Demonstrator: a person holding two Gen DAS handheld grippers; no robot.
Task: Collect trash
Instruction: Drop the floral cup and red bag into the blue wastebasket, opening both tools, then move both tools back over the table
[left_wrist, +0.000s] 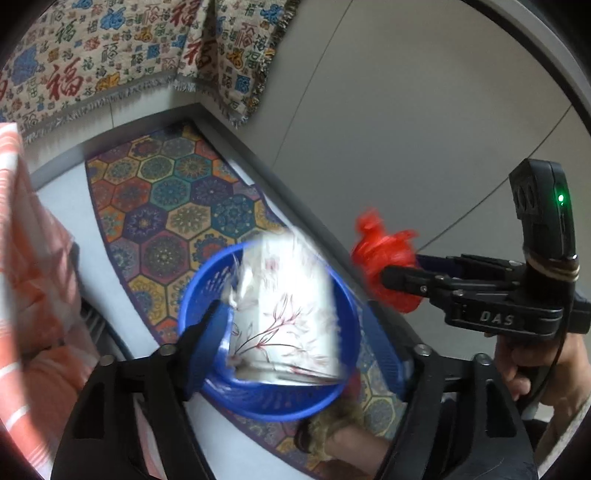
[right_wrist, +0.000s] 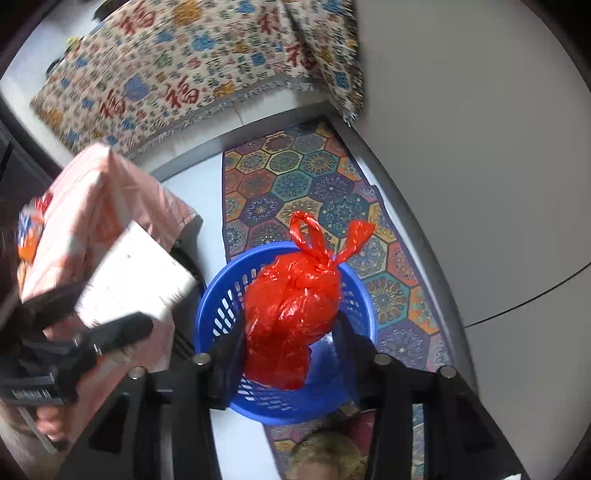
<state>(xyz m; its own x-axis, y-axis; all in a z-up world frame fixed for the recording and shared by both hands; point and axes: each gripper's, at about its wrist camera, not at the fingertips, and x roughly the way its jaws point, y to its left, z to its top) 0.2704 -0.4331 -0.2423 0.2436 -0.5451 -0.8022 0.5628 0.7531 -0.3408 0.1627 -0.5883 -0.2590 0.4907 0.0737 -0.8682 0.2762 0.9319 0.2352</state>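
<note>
A blue perforated basket (left_wrist: 332, 391) (right_wrist: 218, 306) stands on a patterned rug. My left gripper (left_wrist: 299, 332) is over the basket; a white floral tissue pack (left_wrist: 291, 306) sits between its fingers, blurred. The left finger touches it and the right finger stands apart, so I cannot tell if it is held. The pack also shows at the left of the right wrist view (right_wrist: 129, 273). My right gripper (right_wrist: 291, 332) is shut on a tied red plastic bag (right_wrist: 295, 306) above the basket. That bag shows in the left wrist view (left_wrist: 384, 266), right of the basket.
A hexagon-patterned rug (left_wrist: 162, 206) (right_wrist: 317, 184) lies on the grey floor. A pink-and-white cloth-covered piece (left_wrist: 33, 266) (right_wrist: 96, 206) stands at the left. A fringed cloth with red characters (left_wrist: 110, 55) (right_wrist: 177, 70) hangs at the back. A furry slipper (left_wrist: 336, 421) is below the basket.
</note>
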